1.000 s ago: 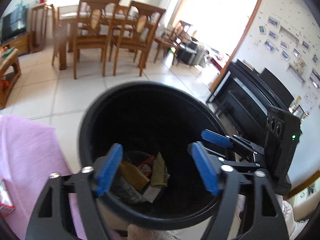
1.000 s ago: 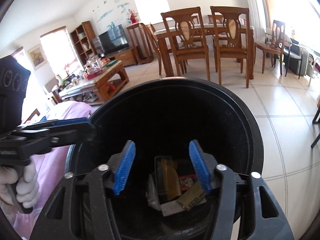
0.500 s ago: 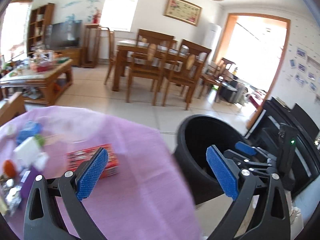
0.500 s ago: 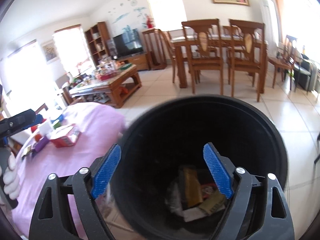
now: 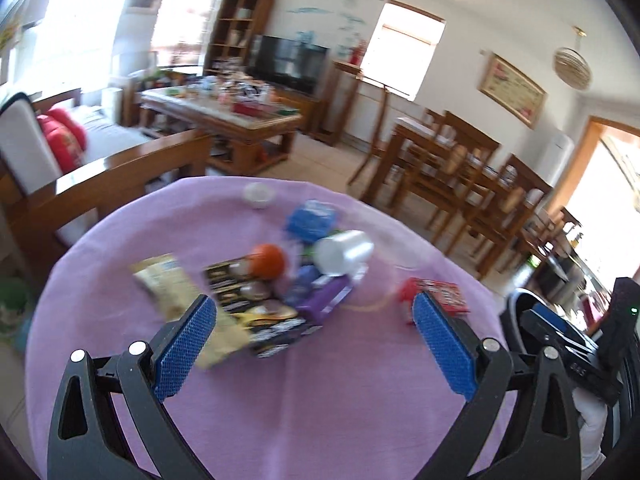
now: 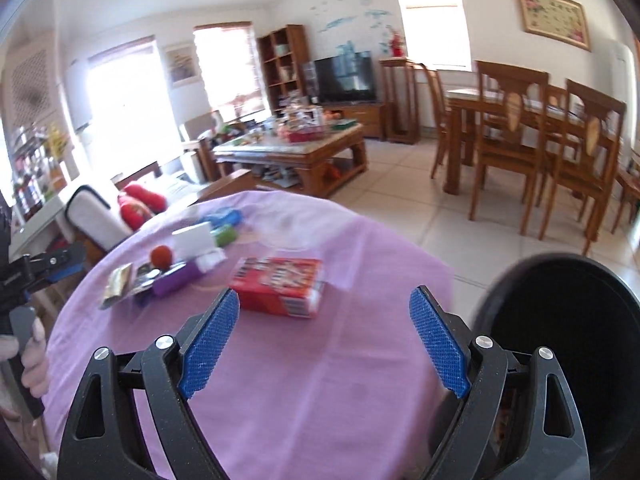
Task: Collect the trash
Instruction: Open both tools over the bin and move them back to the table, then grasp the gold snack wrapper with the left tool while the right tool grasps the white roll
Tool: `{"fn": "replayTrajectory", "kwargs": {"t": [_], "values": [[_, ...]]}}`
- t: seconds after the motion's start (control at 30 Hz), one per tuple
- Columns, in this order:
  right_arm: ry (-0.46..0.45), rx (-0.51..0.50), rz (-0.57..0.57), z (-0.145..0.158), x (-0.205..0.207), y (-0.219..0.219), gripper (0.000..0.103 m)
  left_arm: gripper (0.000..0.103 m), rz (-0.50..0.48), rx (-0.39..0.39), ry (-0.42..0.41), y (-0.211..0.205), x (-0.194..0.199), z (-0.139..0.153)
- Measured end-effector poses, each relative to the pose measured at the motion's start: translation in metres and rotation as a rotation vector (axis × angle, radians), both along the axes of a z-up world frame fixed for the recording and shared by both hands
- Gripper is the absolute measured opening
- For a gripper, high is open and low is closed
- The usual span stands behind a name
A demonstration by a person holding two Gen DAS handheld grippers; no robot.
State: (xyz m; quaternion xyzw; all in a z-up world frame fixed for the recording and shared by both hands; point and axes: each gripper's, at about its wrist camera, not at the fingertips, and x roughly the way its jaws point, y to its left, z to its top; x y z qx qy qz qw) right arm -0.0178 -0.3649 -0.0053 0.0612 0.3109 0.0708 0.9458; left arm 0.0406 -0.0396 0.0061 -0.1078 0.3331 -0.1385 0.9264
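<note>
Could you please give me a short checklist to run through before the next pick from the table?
1. Left claw open and holding nothing: ok.
2. Right claw open and holding nothing: ok.
3. Red box lies apart from the pile, ahead of the right claw, nothing on it: ok.
4. Bin mouth unblocked, beside the table at the right claw's right: ok.
5. Pile items separable for the left claw: cannot tell; they overlap and the picture is blurred.
6. Claws apart from each other: ok; each shows only at the edge of the other's view.
</note>
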Motion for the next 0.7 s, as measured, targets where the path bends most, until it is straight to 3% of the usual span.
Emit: {"fn": "replayTrajectory", "kwargs": {"t": [0.17, 0.3, 0.53, 0.7], "values": [[0.007, -0.022, 0.099, 0.002, 0.025, 0.052, 0.088, 0.098, 0.138, 0.011, 0.079, 0.048, 0.008, -0.018], [0.021, -0.049, 0.176, 0.0, 0.049, 0.091, 0.088, 0.098, 0.224, -0.04, 0.175, 0.082, 0.016, -0.037], [0.072, -0.086, 0.247, -0.01, 0.1, 0.13, 0.088, 0.098, 0.301, 0.006, 0.225, 0.101, 0.027, -0.054], [0.13, -0.089, 0.278, -0.024, 0.141, 0.145, 0.088, 0.098, 0.3, 0.029, 0.286, 0.097, 0.042, -0.067]]}}
